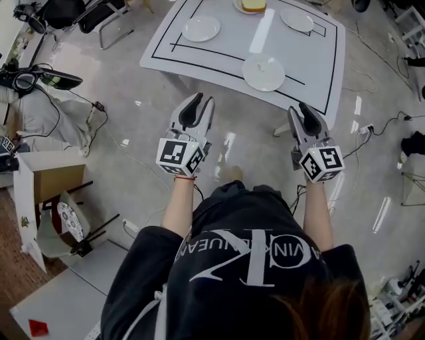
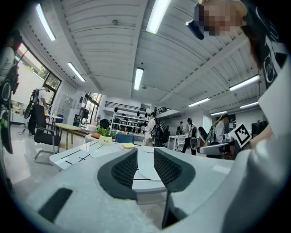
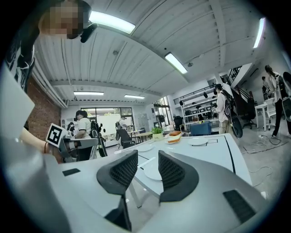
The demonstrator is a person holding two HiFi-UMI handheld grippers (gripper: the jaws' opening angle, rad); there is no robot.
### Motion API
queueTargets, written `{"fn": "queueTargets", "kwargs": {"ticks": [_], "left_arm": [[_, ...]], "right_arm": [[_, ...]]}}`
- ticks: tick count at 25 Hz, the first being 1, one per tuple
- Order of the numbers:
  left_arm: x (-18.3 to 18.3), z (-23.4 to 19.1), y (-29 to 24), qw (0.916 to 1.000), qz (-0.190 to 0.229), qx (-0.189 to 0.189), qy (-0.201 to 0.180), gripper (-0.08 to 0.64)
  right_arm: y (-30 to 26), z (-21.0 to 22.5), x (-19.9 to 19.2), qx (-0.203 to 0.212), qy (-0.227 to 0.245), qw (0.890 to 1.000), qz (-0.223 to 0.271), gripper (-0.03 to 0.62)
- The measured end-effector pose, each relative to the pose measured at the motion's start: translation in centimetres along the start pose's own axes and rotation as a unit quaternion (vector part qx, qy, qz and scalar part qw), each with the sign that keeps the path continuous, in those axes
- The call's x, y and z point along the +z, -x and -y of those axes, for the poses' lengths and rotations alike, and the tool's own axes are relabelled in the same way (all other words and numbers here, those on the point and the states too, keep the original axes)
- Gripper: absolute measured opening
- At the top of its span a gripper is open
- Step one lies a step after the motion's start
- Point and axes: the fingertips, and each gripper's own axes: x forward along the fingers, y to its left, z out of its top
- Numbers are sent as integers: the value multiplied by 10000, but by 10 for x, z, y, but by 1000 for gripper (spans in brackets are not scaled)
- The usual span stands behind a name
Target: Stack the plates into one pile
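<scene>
Three empty white plates lie apart on the white table (image 1: 319, 73): one near its front edge (image 1: 263, 72), one at the left (image 1: 201, 28), one at the back right (image 1: 297, 21). A fourth plate at the far edge carries a yellow block (image 1: 252, 5). My left gripper (image 1: 201, 106) and right gripper (image 1: 307, 114) hover over the floor just short of the table, both open and empty. The front plate shows through the gap of the left gripper (image 2: 145, 157) as (image 2: 146, 171) and through that of the right gripper (image 3: 146, 159) as (image 3: 153, 171).
Chairs (image 1: 80, 13) stand at the far left, and a cardboard box (image 1: 46, 176) with a stool sits left of me. Cables trail over the glossy floor (image 1: 372, 126). Several people (image 2: 150, 129) stand among desks behind the table.
</scene>
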Motion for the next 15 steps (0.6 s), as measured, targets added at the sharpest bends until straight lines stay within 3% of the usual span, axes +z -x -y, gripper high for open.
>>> {"fn": "queueTargets", "kwargs": {"ticks": [10, 15], "left_arm": [[-42, 17, -42, 9955, -702, -411, 483, 130], [-59, 9, -73, 9908, -1103, -505, 601, 130]], "right_arm": [[-17, 22, -21, -171, -82, 9973, -715, 126], [-51, 37, -34, 5, -207, 9925, -1203, 126]]}}
